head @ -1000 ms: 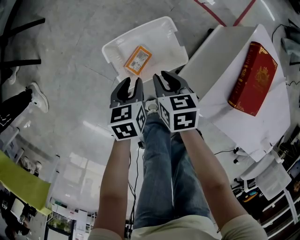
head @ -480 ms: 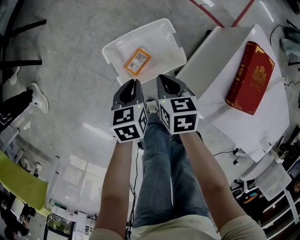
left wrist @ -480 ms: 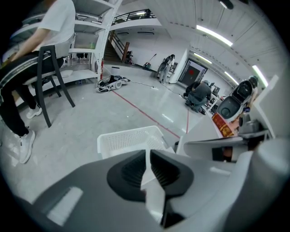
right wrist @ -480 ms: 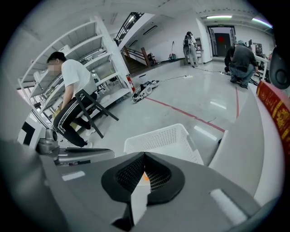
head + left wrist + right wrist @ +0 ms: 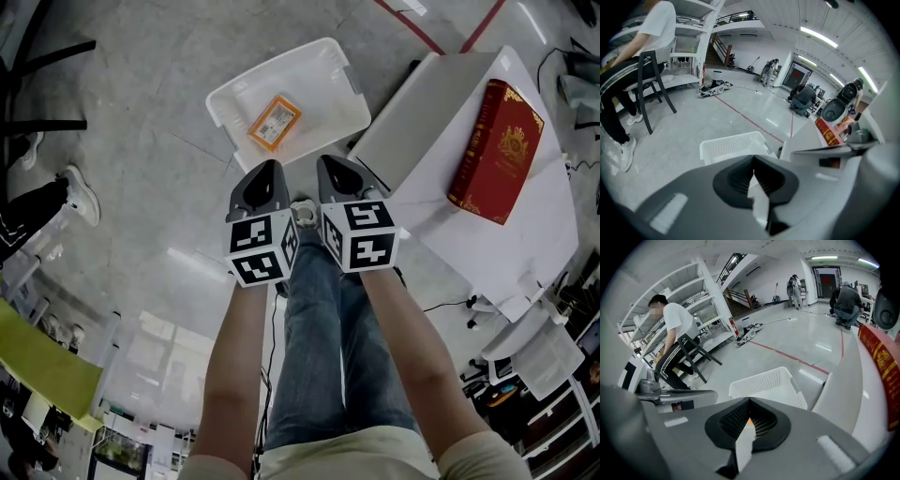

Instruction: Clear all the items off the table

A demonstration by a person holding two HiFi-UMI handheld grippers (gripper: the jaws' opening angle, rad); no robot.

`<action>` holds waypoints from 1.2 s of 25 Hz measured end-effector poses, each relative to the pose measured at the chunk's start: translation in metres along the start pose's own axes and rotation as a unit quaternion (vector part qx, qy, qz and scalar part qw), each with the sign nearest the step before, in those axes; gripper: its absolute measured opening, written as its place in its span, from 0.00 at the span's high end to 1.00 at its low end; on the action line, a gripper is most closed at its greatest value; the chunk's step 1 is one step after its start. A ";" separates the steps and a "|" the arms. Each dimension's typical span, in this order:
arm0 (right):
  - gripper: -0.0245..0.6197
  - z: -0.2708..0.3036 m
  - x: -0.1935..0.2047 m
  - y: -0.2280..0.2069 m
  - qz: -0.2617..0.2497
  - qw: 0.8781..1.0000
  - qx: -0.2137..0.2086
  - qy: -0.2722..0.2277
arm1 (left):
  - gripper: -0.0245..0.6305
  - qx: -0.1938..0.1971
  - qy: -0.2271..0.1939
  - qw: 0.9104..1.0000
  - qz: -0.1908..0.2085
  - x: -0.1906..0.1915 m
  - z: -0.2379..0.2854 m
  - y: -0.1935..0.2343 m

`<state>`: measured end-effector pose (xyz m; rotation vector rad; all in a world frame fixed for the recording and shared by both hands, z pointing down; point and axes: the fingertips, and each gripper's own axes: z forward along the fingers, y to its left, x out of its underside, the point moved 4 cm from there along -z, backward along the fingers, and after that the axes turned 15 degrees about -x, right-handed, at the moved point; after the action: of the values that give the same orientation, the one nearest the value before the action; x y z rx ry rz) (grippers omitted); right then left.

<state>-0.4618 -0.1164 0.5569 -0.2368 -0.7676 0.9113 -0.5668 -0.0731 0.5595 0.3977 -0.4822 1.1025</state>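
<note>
A white plastic basket (image 5: 323,89) stands on the floor with an orange packet (image 5: 274,122) lying in it. A red book (image 5: 495,152) lies on the white-covered table (image 5: 525,244) to the right. My left gripper (image 5: 266,169) and right gripper (image 5: 330,164) hang side by side just short of the basket's near rim. Both have just been closing and now stand shut with nothing between them. The left gripper view shows its jaws (image 5: 753,159) met in front of the basket (image 5: 733,145). The right gripper view shows the same (image 5: 749,401), with the basket (image 5: 766,383) and book (image 5: 881,362) beyond.
My legs in jeans (image 5: 323,347) are below the grippers. A person sits on a black chair (image 5: 696,357) to the left by white shelving (image 5: 708,310). More people (image 5: 846,298) stand far off. A red floor line (image 5: 427,33) runs behind the table. Office chairs (image 5: 534,361) stand at lower right.
Both grippers' jaws went from open to shut, empty. The two hands drew back a little from the basket. The packet and the book have not moved.
</note>
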 end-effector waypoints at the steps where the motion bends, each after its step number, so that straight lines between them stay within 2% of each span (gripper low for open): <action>1: 0.96 -0.002 0.000 0.001 0.001 1.000 0.000 -0.001 | 0.95 0.001 0.000 1.000 0.002 0.000 -0.002 -0.001; 14: 0.96 -0.024 -0.008 0.014 0.004 1.000 0.003 -0.017 | 0.95 0.010 -0.002 1.000 0.019 -0.008 -0.024 -0.010; 19: 0.96 -0.031 -0.010 0.015 0.003 1.000 0.007 -0.019 | 0.95 0.015 -0.002 1.000 0.014 -0.011 -0.029 -0.012; 30: 0.96 -0.055 -0.012 0.018 0.008 0.999 0.024 -0.029 | 0.95 0.041 -0.004 0.998 0.044 -0.013 -0.041 -0.028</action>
<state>-0.4402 -0.1081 0.5027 -0.1754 -0.7984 0.9539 -0.5386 -0.0722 0.5165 0.4560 -0.4655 1.2089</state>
